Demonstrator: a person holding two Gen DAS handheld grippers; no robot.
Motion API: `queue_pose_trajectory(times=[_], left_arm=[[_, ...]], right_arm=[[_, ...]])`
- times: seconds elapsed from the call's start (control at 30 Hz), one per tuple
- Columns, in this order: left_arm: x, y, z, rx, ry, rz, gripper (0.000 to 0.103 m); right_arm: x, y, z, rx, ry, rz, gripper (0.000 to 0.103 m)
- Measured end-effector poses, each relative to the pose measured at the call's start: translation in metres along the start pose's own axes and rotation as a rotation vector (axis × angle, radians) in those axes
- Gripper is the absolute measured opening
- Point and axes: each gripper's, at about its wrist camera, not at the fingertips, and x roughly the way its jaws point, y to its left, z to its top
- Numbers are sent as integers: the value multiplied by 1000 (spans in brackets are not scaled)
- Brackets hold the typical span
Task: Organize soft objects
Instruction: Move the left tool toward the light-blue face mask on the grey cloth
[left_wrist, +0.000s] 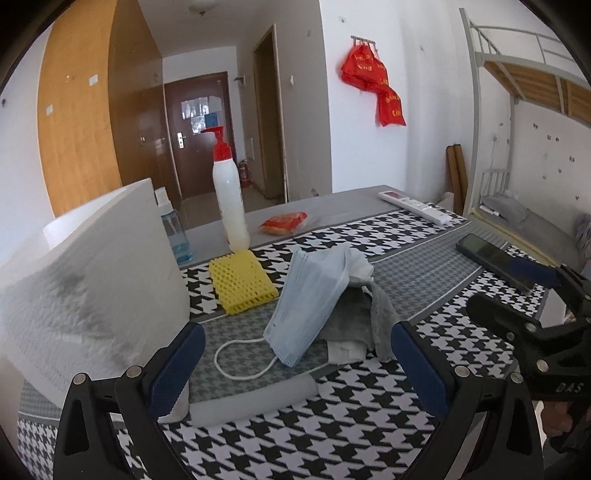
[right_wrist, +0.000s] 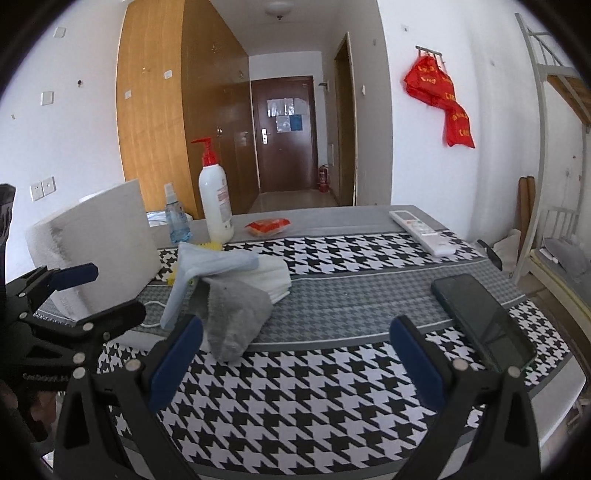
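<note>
Left wrist view: left gripper (left_wrist: 297, 363) jaws spread wide, empty, just short of the blue face mask (left_wrist: 308, 295), which leans on a grey cloth (left_wrist: 356, 317) mid-table. Right gripper (right_wrist: 295, 360) likewise spread, empty, the cloth near its left finger. Beyond the pile: yellow sponge (left_wrist: 242, 282), white foam block (left_wrist: 92, 273), pump bottle (left_wrist: 229, 192), phone (right_wrist: 480, 321), remote (right_wrist: 423, 230)

The pale blue pleated face mask (left_wrist: 310, 295) covers most of the grey cloth (left_wrist: 354, 317) and white folded fabric (left_wrist: 347, 349) beneath it. In the right wrist view, only a sliver of the yellow perforated sponge (right_wrist: 211, 246) shows behind that pile. The white foam block (left_wrist: 92, 280) hides part of the clear blue-tinted spray bottle (left_wrist: 179, 236). The pump bottle's label print (right_wrist: 222, 195) is too small to read.
</note>
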Motion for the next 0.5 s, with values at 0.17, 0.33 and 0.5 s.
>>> queue_pose_trajectory(times=[0.17, 0.33, 0.5], left_arm=[[13, -4, 4, 18, 19, 8, 97], [29, -6, 6, 30, 57, 32, 91], [41, -10, 9, 63, 92, 47, 82]], right_arm=[[3, -3, 0, 2, 6, 6, 102], [8, -4, 0, 2, 16, 12, 102], [14, -2, 0, -9, 22, 22, 102]])
